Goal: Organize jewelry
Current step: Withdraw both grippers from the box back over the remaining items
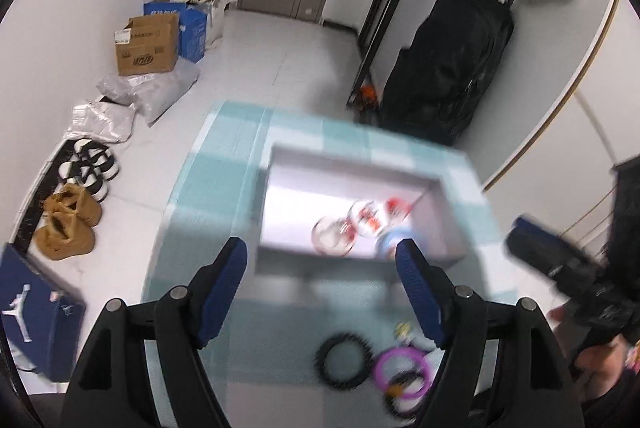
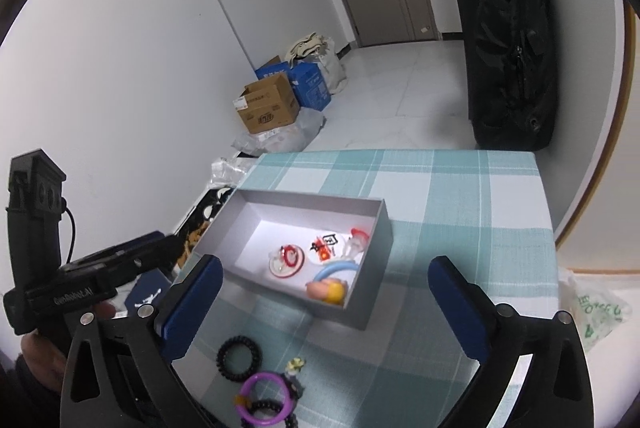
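A grey open box [image 2: 374, 240] stands on the checked tablecloth [image 2: 460, 196] and holds several small items: red-and-clear pieces [image 2: 286, 260], a blue ring [image 2: 334, 270] and a yellow-pink piece [image 2: 328, 290]. The box also shows, blurred, in the left wrist view [image 1: 280, 164]. In front of it lie a black coiled hair tie [image 2: 239, 351], a purple ring [image 2: 266, 398] and a small charm [image 2: 295, 366]. They show in the left wrist view too: the hair tie [image 1: 342, 358] and the ring [image 1: 402, 372]. My left gripper [image 1: 322, 288] is open and empty above the cloth. My right gripper [image 2: 324, 302] is open and empty.
The table's far edge [image 2: 396, 150] drops to a white floor with cardboard and blue boxes [image 2: 268, 104], plastic bags and shoes [image 1: 70, 224]. A black bag [image 2: 508, 40] hangs at the right. A plastic bag [image 2: 596, 312] lies at the table's right side.
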A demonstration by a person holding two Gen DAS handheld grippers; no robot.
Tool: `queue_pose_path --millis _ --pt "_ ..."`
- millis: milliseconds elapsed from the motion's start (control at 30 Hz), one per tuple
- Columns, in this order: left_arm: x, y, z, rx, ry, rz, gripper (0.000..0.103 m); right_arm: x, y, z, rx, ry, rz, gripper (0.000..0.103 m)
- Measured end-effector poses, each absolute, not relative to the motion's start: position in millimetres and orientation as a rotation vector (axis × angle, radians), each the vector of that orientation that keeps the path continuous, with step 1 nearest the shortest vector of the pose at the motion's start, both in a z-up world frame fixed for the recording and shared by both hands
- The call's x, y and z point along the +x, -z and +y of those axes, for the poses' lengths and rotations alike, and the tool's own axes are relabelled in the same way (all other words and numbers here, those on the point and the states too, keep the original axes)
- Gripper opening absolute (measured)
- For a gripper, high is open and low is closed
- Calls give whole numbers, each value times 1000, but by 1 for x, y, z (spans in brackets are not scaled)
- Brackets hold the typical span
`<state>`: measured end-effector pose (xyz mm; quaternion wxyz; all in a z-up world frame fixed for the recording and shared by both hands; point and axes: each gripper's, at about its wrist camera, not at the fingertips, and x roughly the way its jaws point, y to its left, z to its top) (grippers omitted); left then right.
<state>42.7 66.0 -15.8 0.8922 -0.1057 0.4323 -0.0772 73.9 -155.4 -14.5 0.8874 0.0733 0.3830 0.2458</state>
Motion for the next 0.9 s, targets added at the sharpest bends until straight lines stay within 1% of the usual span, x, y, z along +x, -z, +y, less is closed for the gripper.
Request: queue_pose_path --millis 100,233,533,800,900 --pt "37 29 62 -141 135 954 73 67 14 -156 137 -510 789 103" --pt "29 51 57 -113 183 1065 73 61 14 -159 143 -502 794 103" --pt "13 64 39 6 229 1150 73 45 11 -160 120 -507 780 103" --pt "15 79 25 114 234 1207 73 36 10 -163 102 -511 781 103" --pt "18 77 20 139 242 1188 73 36 11 -166 107 -505 783 103"
